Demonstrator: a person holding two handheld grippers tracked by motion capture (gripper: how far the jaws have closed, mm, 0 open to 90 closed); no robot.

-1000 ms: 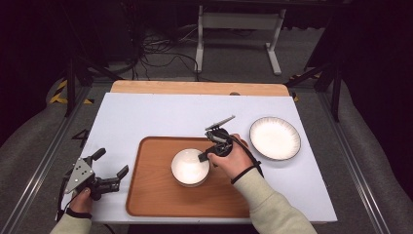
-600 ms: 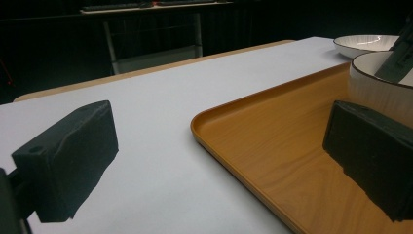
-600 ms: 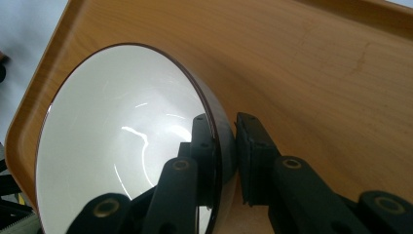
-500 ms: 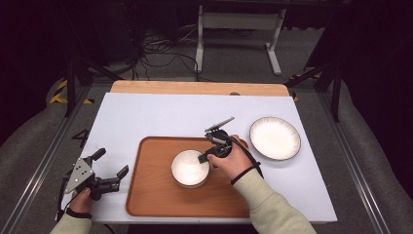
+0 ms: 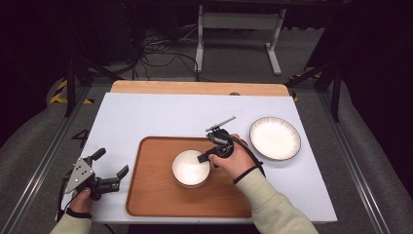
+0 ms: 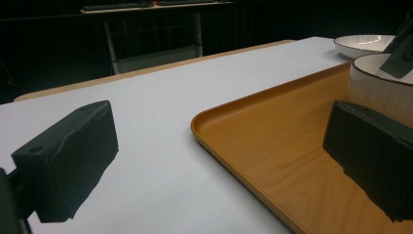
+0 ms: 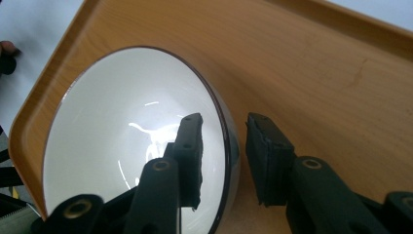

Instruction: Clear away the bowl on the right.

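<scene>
One white bowl (image 5: 190, 168) sits on the wooden tray (image 5: 156, 195) at lower centre of the high view. The right gripper (image 7: 224, 156) straddles its rim, jaws just eased apart, pads off the wall. At lower left, the left gripper (image 5: 109, 170) rests wide and empty on the white table (image 5: 160, 117).

The right gripper (image 5: 204, 157), at the end of a forearm reaching in from below, has just been easing its jaws apart and stands slightly open. The left gripper (image 5: 111, 169) rests low at the left with jaws spread wide.
</scene>
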